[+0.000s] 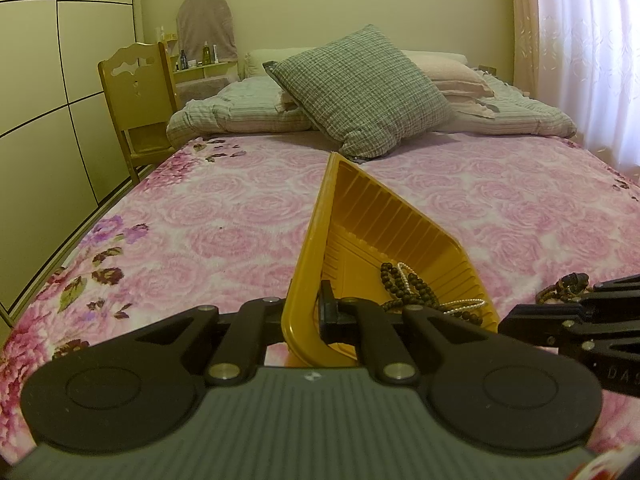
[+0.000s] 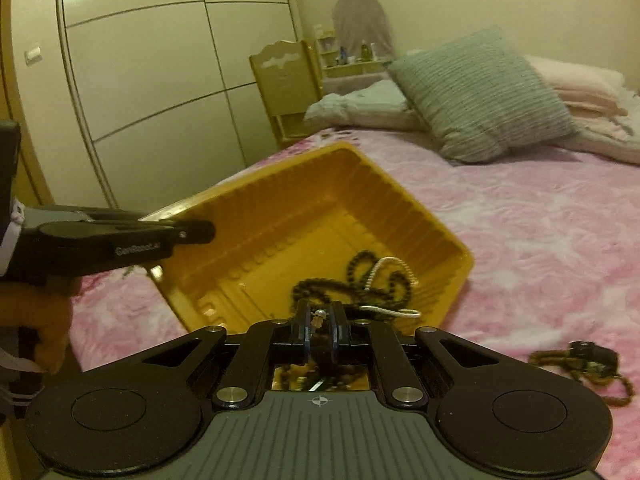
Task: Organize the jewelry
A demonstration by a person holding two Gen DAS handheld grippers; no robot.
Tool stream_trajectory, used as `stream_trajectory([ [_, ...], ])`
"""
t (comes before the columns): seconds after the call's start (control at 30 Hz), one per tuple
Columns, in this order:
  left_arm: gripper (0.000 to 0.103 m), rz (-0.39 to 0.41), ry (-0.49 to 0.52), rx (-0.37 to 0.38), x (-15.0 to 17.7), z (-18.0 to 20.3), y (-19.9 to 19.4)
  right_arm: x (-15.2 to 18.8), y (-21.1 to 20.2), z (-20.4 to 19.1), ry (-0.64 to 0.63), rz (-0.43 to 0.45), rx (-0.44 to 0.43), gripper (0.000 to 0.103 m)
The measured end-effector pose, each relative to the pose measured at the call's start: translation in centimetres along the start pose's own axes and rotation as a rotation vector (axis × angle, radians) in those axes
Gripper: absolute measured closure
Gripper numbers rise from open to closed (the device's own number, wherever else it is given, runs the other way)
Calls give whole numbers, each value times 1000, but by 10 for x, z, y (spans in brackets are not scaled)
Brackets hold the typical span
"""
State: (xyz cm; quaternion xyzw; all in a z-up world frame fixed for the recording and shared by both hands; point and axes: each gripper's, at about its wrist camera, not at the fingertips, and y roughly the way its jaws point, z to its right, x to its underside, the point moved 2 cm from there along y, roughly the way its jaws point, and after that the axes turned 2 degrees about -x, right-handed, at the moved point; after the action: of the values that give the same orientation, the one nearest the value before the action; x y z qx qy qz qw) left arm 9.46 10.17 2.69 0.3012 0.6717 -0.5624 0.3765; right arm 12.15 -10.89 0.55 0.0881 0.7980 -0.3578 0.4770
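A yellow plastic tray (image 1: 316, 248) (image 2: 280, 200) sits tilted on the pink bed. My left gripper (image 1: 310, 312) is shut on the tray's near rim and tips it up; it shows from the side in the right wrist view (image 2: 192, 232). Inside the tray lie a dark bead necklace (image 1: 416, 292) (image 2: 352, 280) and a white pearl strand (image 1: 408, 276) (image 2: 384, 272). My right gripper (image 2: 320, 320) is shut on a small beaded piece with a pale bead (image 2: 319, 316), held over the tray's near edge. Another dark bead bracelet (image 2: 588, 360) (image 1: 564, 286) lies on the bed, right of the tray.
A pink floral bedspread (image 1: 200, 220) covers the bed. A checked cushion (image 1: 360, 88) and folded bedding lie at the far end. A wooden chair (image 1: 136, 100) and wardrobe doors (image 2: 140, 80) stand to the left. A curtain (image 1: 580, 40) hangs on the right.
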Motion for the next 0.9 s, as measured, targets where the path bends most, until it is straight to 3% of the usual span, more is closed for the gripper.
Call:
stream_trajectory([
  [0.07,97,0,0,0,0,1,0,-1,-2,5,26,6,-2,88],
  [0.13,97,0,1,0,0,1,0,-4,-9,13,59,34,16,68],
  [0.17,97,0,0,1,0,1,0,-5,-14,19,72,47,31,66],
  [0.37,97,1,1,0,0,1,0,1,-51,63,144,98,206,66],
  [0.53,97,1,3,-1,0,0,0,27,-74,103,186,49,422,66],
  [0.7,97,1,3,-1,0,0,0,43,-88,131,214,27,517,66],
  [0.9,97,1,3,-1,0,-1,1,55,-91,149,237,5,553,66],
])
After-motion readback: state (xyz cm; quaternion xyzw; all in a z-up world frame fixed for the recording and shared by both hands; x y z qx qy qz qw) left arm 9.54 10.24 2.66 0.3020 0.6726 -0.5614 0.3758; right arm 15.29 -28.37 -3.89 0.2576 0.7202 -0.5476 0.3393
